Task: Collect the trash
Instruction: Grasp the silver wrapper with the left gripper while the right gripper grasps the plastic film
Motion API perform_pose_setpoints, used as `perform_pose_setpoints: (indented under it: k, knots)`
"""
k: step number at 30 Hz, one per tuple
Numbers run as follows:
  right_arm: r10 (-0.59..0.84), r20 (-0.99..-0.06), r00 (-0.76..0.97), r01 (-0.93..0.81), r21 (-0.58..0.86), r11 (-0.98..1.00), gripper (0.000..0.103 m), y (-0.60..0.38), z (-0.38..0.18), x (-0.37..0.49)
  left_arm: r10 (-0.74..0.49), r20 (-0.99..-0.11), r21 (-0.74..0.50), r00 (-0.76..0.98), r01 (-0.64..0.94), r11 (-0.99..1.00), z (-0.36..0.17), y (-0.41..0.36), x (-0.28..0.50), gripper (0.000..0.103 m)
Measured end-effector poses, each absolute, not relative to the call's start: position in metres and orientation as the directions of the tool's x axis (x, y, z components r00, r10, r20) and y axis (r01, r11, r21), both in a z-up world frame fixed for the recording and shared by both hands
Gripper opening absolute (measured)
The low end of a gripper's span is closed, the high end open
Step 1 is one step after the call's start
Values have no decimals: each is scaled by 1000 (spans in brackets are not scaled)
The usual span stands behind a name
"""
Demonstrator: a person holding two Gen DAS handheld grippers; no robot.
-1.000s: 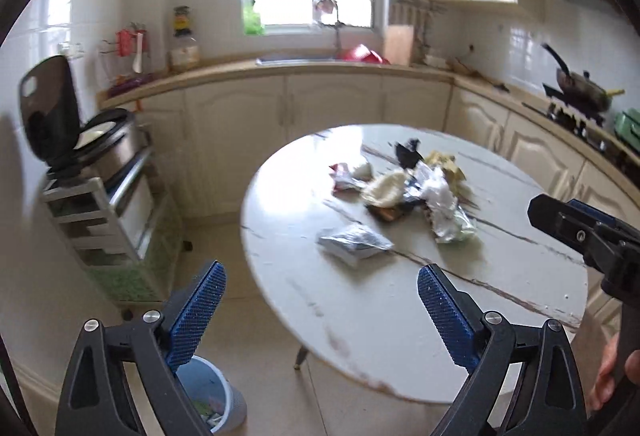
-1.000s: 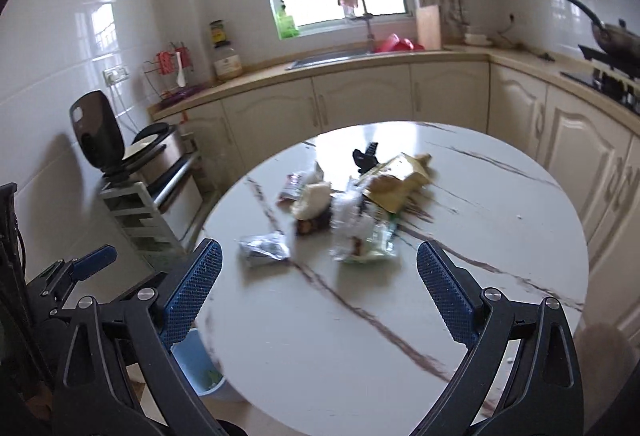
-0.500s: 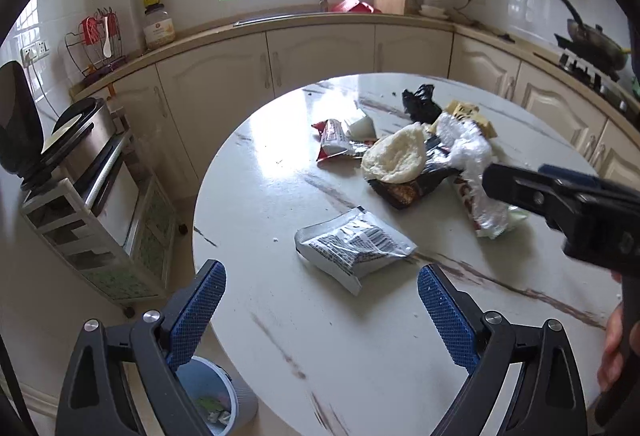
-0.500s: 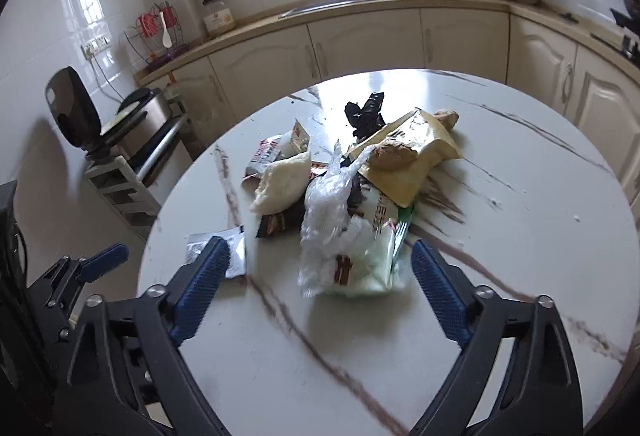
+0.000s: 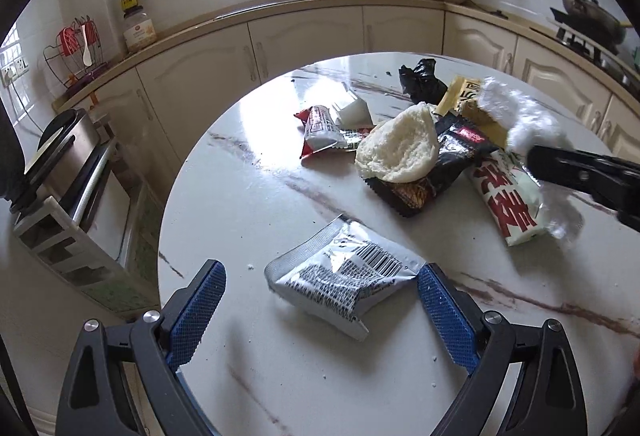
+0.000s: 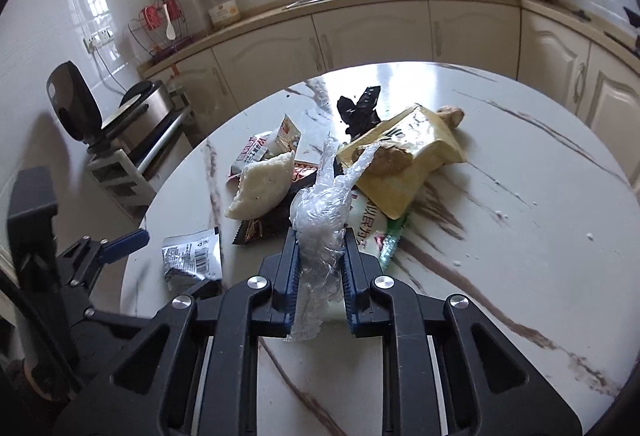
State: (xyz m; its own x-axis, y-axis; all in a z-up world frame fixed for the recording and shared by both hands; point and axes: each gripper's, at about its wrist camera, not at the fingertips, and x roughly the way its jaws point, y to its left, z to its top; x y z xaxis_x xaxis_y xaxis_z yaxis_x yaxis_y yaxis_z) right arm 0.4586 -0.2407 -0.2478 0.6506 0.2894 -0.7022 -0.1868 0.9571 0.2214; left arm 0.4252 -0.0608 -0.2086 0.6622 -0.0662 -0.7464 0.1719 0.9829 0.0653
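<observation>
- Pinching a crumpled clear plastic bag [image 6: 320,232], the right gripper [image 6: 320,272] has just closed its 2 blue fingers [image 6: 290,272] onto it; the bag's twisted top sticks up past the fingertips.
- The left gripper [image 5: 320,310] stands with fingers [image 5: 196,310] wide apart, a silver wrapper [image 5: 340,284] lying flat between them near the front edge of the tabletop [image 5: 248,196], not gripped.
- Toward the middle of the tabletop sits the trash pile: a white bun [image 5: 396,150] on a black packet [image 5: 436,172], a red and white wrapper [image 5: 320,126], a black bag [image 5: 422,80], and a yellow pouch [image 6: 408,156].
</observation>
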Motion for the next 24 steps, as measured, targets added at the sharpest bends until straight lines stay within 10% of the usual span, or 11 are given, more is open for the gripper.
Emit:
perform_pose_setpoints:
  k: [16, 24]
  knots:
    - [349, -660, 665, -193, 299, 935, 18, -250, -231, 430, -237, -740, -73, 629, 276, 958, -215, -59, 434, 11]
    - [349, -648, 677, -201, 293, 935, 18, -247, -217, 412, -304, -709, -144, 637, 291, 946, -193, -53, 406, 9]
